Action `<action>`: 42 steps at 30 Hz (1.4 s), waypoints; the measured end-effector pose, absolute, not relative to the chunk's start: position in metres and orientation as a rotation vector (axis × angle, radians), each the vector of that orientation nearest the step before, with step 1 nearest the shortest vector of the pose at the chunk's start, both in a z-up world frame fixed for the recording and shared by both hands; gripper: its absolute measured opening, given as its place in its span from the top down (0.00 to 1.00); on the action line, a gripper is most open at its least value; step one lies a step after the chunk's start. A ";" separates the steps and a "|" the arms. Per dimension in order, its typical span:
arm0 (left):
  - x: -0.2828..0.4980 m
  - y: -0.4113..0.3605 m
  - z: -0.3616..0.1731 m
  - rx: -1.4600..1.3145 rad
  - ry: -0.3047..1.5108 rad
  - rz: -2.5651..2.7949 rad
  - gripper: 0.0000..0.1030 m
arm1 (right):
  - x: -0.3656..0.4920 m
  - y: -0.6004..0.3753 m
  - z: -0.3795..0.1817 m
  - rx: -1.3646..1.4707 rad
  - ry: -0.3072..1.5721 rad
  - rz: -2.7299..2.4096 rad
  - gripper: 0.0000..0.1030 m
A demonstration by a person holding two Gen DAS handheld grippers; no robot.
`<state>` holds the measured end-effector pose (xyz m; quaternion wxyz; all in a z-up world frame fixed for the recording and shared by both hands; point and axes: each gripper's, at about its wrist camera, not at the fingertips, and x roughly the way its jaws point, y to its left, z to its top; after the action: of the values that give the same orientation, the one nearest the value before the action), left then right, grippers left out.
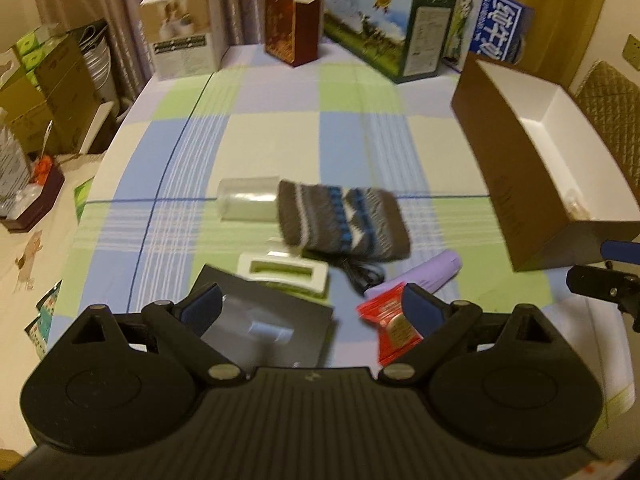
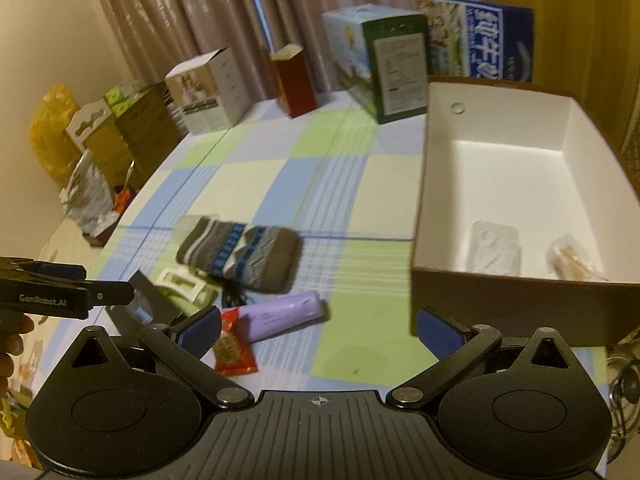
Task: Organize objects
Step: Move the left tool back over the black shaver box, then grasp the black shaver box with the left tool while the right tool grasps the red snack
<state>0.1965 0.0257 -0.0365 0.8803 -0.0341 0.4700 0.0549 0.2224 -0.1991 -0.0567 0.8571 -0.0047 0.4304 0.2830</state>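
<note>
A cluster of small items lies on the checked tablecloth: a grey and blue knitted pouch [image 1: 344, 220] [image 2: 240, 254], a clear roll [image 1: 248, 199], a white and green holder [image 1: 284, 272], a dark flat packet [image 1: 264, 320], a purple tube [image 1: 420, 274] [image 2: 280, 314] and a red candy wrapper [image 1: 394, 328] [image 2: 232, 346]. My left gripper [image 1: 312, 306] hovers open just in front of the packet and candy. My right gripper [image 2: 318, 330] is open with nothing between its fingers, right of the candy. The brown box [image 2: 500, 300] holds two clear-wrapped items.
Cartons stand along the table's far edge: a white box [image 1: 182, 32], a dark red box [image 1: 292, 26], a green milk carton [image 1: 384, 28] and a blue carton [image 2: 480, 36]. Stacked boxes and bags sit off the left table edge. A hand [image 2: 12, 336] holds the left gripper.
</note>
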 end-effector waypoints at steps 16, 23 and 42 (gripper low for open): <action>0.193 0.034 -0.079 -0.019 1.054 0.137 0.08 | 0.225 -0.170 -0.088 -0.032 0.998 0.588 0.02; 0.188 0.033 -0.117 0.031 1.100 0.141 0.08 | 0.226 -0.166 -0.100 -0.034 1.033 0.563 0.02; 0.153 0.144 -0.135 -0.048 1.103 0.421 0.08 | 0.216 -0.101 -0.141 -0.155 1.035 0.726 0.05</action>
<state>0.1525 0.1442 -0.1351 0.8305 -0.0227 0.5200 0.1983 0.2163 -0.1013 -0.1410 0.8038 -0.0726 0.4833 0.3391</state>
